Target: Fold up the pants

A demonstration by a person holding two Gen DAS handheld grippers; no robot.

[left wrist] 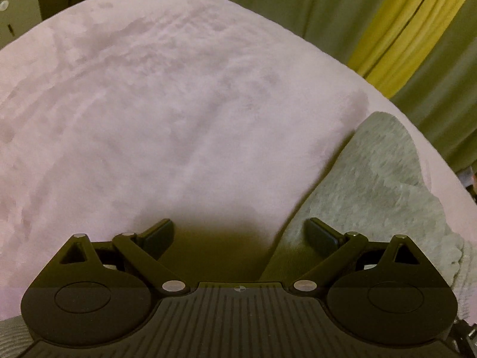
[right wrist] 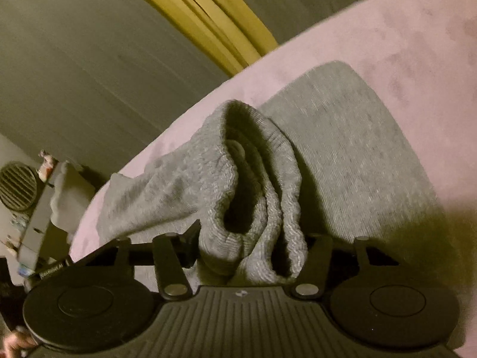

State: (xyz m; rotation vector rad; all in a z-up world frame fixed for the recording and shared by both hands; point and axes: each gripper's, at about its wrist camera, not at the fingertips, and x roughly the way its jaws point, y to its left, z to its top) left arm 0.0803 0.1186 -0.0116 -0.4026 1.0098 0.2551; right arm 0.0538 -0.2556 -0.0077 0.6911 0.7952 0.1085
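The grey knit pants (right wrist: 342, 155) lie on a pink plush bed cover (right wrist: 417, 44). My right gripper (right wrist: 252, 238) is shut on a bunched ribbed edge of the pants (right wrist: 253, 179) and holds it lifted above the flat part. Its fingertips are hidden in the fabric. In the left wrist view the pants (left wrist: 381, 179) lie at the right on the pink cover (left wrist: 149, 119). My left gripper (left wrist: 240, 235) is open and empty, low over the cover, with its right finger (left wrist: 322, 235) over the pants' edge.
Green and yellow curtains (left wrist: 402, 29) hang beyond the bed's far edge. A small stand with a round vented device (right wrist: 18, 189) and clutter sits beside the bed at the left of the right wrist view. A strip of grey fabric (left wrist: 12, 337) shows at bottom left.
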